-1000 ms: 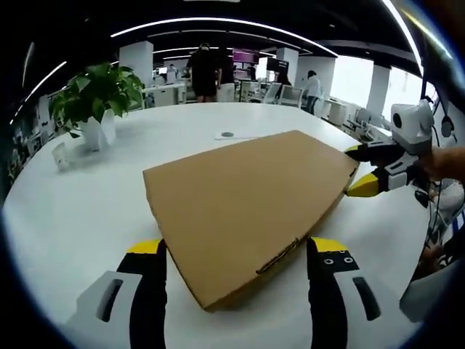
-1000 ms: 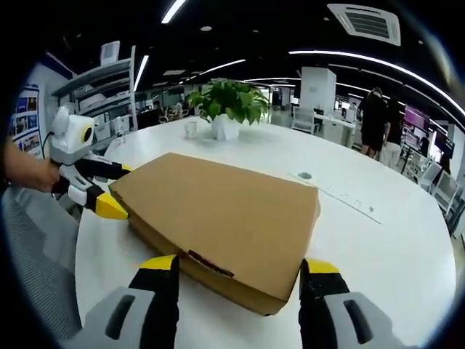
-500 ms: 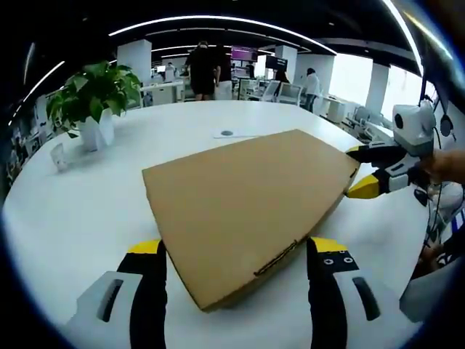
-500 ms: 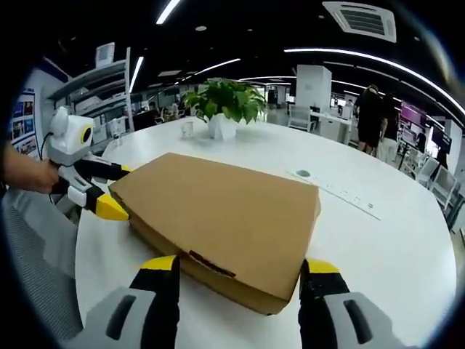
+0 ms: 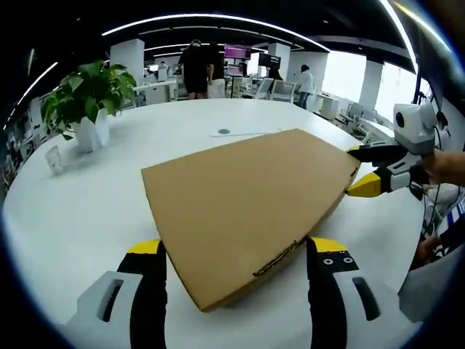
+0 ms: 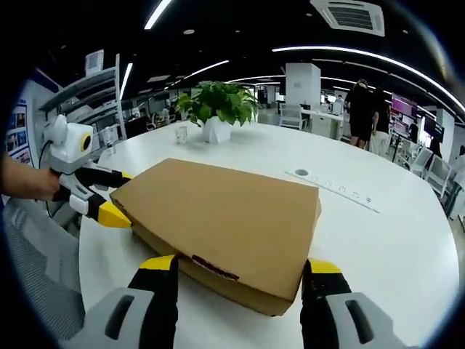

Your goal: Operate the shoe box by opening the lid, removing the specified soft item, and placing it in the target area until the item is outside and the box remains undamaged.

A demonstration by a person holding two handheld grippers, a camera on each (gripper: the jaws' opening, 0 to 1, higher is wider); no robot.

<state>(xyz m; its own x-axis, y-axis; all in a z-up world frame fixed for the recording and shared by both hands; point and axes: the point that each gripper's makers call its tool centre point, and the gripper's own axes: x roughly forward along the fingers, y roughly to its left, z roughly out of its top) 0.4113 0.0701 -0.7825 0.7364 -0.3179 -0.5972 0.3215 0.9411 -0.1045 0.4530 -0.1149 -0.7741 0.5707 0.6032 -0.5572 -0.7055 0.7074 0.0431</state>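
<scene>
A flat brown cardboard shoe box [image 5: 247,207] is lying closed on the round white surface [image 5: 80,218], its lid sitting flush on the base. In the left gripper view, the left hand-held gripper [image 5: 236,251], grey with yellow tips, is standing with its jaws spread wide on either side of the box's near corner, the two tips just beside the cardboard edges without clamping them. At the right of that view the right hand-held gripper [image 5: 362,169] is reaching in, its yellow-tipped jaws parted above and below the far corner of the box, with a person's hand [image 5: 445,166] holding it from behind. In the right gripper view, the right hand-held gripper [image 6: 238,265] is likewise standing wide, its jaws flanking the near edge of the box [image 6: 225,222], where a small dark tab is showing along the front of the lid. The left hand-held gripper [image 6: 116,196] is coming in from the left of that view with its jaws apart at the box's corner, gripped by a hand [image 6: 33,182]. A leafy green plant in a white pot [image 5: 86,98] is standing on the surface well apart from the box, with a small clear cup [image 5: 53,158] beside it. A round grey cable port [image 5: 224,132] is sitting in the surface just beyond the box. People [image 5: 196,69] are standing in the office behind.
</scene>
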